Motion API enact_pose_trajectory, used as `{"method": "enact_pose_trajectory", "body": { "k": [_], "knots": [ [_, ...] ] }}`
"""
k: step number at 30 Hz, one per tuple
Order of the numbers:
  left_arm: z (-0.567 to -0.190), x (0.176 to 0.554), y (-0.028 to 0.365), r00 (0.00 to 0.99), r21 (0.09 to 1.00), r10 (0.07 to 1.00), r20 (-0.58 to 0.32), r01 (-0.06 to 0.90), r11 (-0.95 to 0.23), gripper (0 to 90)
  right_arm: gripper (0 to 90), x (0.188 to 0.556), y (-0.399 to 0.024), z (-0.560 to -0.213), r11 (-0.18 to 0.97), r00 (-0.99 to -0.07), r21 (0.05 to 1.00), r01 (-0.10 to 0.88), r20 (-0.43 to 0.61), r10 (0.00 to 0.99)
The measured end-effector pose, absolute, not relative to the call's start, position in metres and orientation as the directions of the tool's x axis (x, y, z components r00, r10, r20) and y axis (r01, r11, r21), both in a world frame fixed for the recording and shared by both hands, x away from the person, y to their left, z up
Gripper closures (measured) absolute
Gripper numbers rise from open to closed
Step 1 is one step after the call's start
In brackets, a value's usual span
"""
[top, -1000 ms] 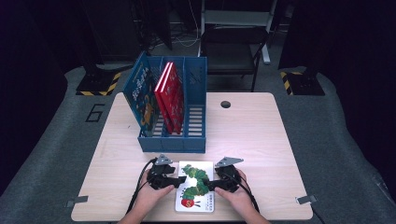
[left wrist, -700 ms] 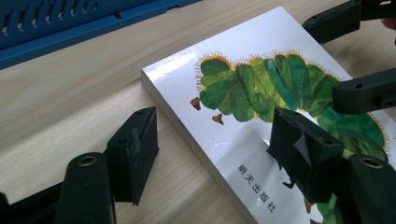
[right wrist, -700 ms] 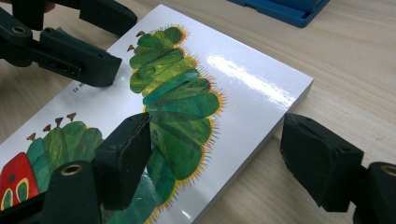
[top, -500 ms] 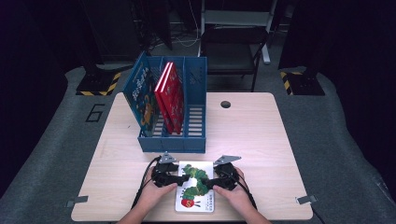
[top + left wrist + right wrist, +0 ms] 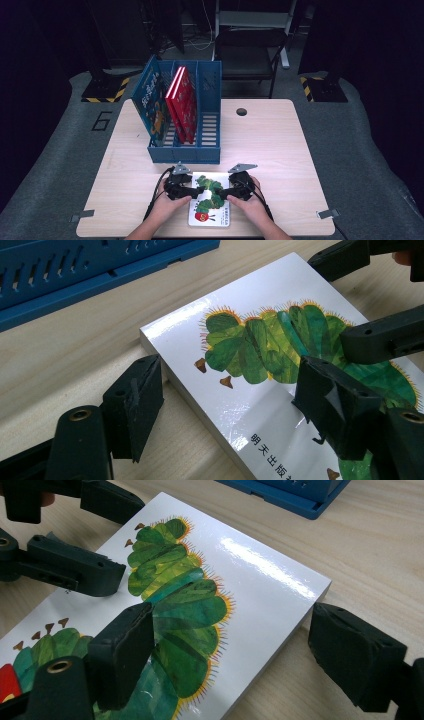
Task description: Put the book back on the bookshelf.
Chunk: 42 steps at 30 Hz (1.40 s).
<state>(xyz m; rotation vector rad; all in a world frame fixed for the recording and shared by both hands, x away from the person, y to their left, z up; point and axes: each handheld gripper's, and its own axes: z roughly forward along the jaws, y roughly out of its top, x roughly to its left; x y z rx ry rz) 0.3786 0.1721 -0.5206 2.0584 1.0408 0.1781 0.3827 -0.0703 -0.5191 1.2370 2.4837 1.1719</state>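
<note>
Two tongs [image 5: 199, 189] [image 5: 224, 192], three books [image 5: 211, 205] [image 5: 183, 102] [image 5: 153, 102]

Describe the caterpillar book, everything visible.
The book lies flat, cover up, at the table's near edge, in front of the blue rack. Glossy white cover, green caterpillar with a red head, small brown marks, dark printed characters; thick white page block. The left gripper and right gripper each straddle a side edge, jaws open, the left's just widening; pad contact unclear.
</note>
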Motion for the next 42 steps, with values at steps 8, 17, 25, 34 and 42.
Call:
{"method": "enact_pose_trajectory", "body": {
  "k": [8, 17, 25, 34, 42],
  "knots": [
    [-0.519, 0.378, 0.171, 0.636, 0.701, 0.738, -0.228, 0.633, -0.329, 27.4, 20.6, 0.388, -0.073, -0.52, 0.368, -0.673, 0.696, 0.616, 0.223, 0.705],
    [-0.518, 0.384, 0.173, 0.641, 0.694, 0.733, -0.227, 0.634, -0.34, 25.5, 23.4, 0.395, -0.072, -0.519, 0.357, -0.665, 0.694, 0.625, 0.234, 0.709],
    [-0.518, 0.386, 0.171, 0.639, 0.692, 0.737, -0.218, 0.634, -0.345, 23.6, 23.2, 0.4, -0.071, -0.519, 0.352, -0.658, 0.701, 0.62, 0.22, 0.72],
    [-0.517, 0.387, 0.17, 0.626, 0.689, 0.748, -0.22, 0.643, -0.334, 24.4, 23.6, 0.401, -0.07, -0.518, 0.333, -0.638, 0.693, 0.64, 0.238, 0.732],
    [-0.514, 0.385, 0.171, 0.606, 0.68, 0.758, -0.241, 0.663, -0.314, 30.4, 28.6, 0.399, -0.076, -0.516, 0.319, -0.636, 0.685, 0.655, 0.272, 0.722]
  ]
}}
